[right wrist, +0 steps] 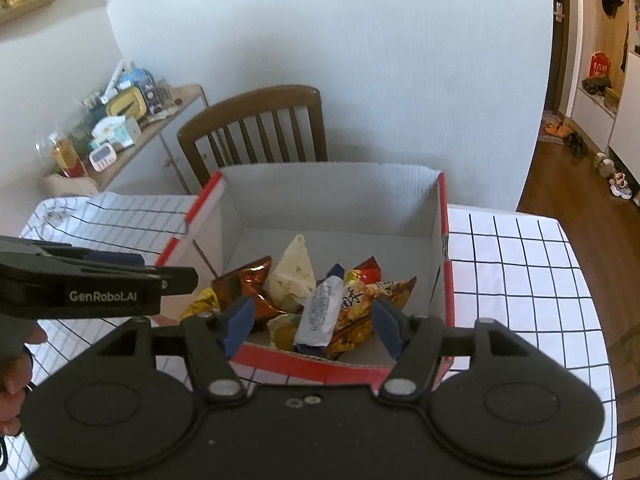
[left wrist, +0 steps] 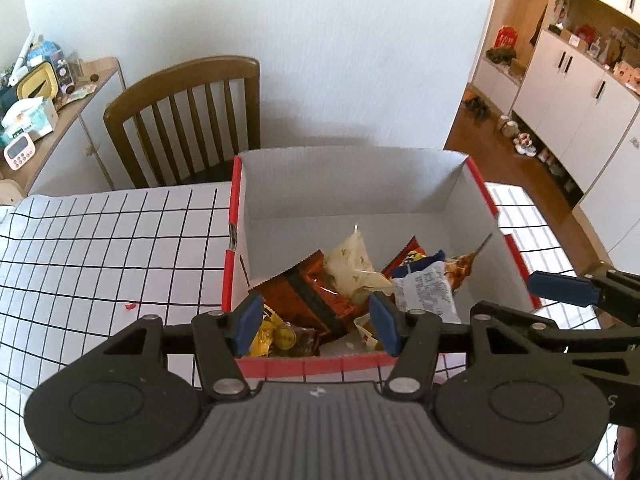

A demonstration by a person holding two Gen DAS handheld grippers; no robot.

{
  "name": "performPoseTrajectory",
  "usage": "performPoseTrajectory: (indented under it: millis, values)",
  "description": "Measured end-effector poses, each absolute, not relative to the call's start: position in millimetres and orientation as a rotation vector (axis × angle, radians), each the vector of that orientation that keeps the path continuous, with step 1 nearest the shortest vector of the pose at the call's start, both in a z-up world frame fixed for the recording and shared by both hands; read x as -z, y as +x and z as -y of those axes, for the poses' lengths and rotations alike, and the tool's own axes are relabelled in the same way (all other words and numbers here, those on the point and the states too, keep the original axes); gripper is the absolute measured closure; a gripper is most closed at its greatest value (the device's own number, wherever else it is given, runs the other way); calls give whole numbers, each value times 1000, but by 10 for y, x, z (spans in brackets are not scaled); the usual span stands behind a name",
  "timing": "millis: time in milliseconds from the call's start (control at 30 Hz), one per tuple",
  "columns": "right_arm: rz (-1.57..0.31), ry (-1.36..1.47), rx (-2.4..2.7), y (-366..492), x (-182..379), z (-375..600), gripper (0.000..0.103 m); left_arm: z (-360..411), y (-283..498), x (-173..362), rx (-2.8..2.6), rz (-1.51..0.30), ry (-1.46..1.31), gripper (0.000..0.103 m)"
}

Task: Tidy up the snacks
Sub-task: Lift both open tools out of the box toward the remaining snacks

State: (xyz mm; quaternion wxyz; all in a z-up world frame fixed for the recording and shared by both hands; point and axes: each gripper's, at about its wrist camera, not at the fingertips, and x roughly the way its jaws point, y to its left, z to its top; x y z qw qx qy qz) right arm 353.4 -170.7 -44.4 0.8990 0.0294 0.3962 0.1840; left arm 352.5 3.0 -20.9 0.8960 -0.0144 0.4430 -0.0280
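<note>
A red and white cardboard box (left wrist: pixel 352 188) (right wrist: pixel 332 192) stands open on the checked tablecloth. Several snack packets lie in its near half: a brown-orange bag (left wrist: pixel 308 292) (right wrist: pixel 248 284), a cream triangular packet (left wrist: pixel 352 264) (right wrist: pixel 294 272), a white and blue wrapper (left wrist: pixel 428 292) (right wrist: pixel 320 312) and a yellow-orange bag (right wrist: pixel 372 300). My left gripper (left wrist: pixel 316 322) is open and empty above the box's near edge. My right gripper (right wrist: pixel 312 326) is open and empty over the near edge too. Each gripper shows at the side of the other's view.
The table (left wrist: pixel 100 248) (right wrist: pixel 520 272) has a white cloth with black grid lines. A wooden chair (left wrist: pixel 188 112) (right wrist: pixel 260 128) stands behind it by the wall. A cluttered side cabinet (left wrist: pixel 48 96) is at the left. A small red scrap (left wrist: pixel 130 306) lies on the cloth.
</note>
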Motion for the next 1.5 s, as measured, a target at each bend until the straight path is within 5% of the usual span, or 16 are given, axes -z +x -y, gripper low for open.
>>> performPoseTrajectory:
  millis: [300, 433, 800, 967, 1067, 1500]
  values:
    - [-755, 72, -415, 3199, 213, 1724, 24, -84, 3107, -83, 50, -825, -26, 44]
    - [-736, 74, -433, 3050, 144, 1729, 19, -95, 2907, -178, 65, -801, -20, 35]
    - [-709, 83, -479, 2570, 31, 1765, 14, -80, 2326, -285, 122, -773, -6, 32]
    - [-707, 92, -492, 2377, 48, 1789, 13, -104, 2100, -247, 133, -786, -17, 31]
    - [-709, 102, -491, 2266, 87, 1819, 2, -121, 1974, -189, 133, -792, -34, 23]
    - [-803, 117, -498, 1872, 508, 1946, 2, -97, 1550, 282, 157, -911, -108, 16]
